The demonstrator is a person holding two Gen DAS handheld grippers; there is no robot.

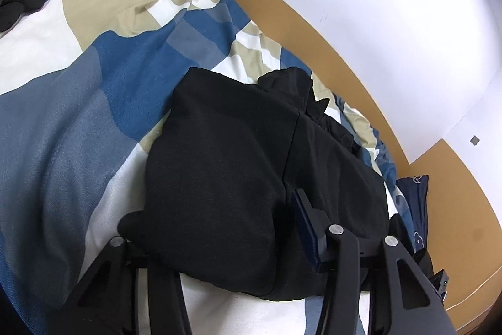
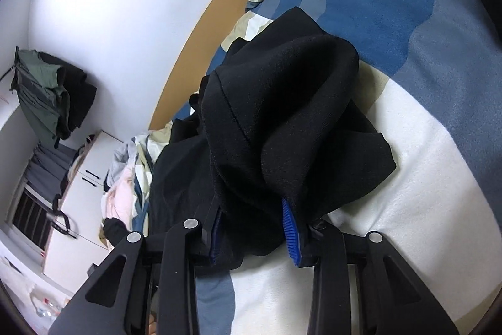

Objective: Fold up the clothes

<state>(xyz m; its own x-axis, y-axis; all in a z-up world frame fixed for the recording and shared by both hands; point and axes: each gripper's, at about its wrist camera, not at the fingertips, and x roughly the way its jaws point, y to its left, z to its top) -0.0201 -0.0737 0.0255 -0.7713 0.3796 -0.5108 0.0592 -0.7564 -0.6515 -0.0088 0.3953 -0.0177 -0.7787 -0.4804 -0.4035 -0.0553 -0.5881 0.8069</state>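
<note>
A black garment (image 1: 226, 165) is seen lying bunched on the patterned duvet (image 1: 94, 77). The left gripper (image 1: 207, 228) is spread wide with cloth draped between its fingers; whether it is pinched cannot be told. The right gripper (image 2: 254, 225) is part-closed around a thick fold. Soft and limp, the garment is best held at hems or seams

A black garment (image 1: 226, 165) lies bunched on the bed, centre of the frame, partly folded, one thick fold (image 2: 282, 115) humped up over the rest
</note>
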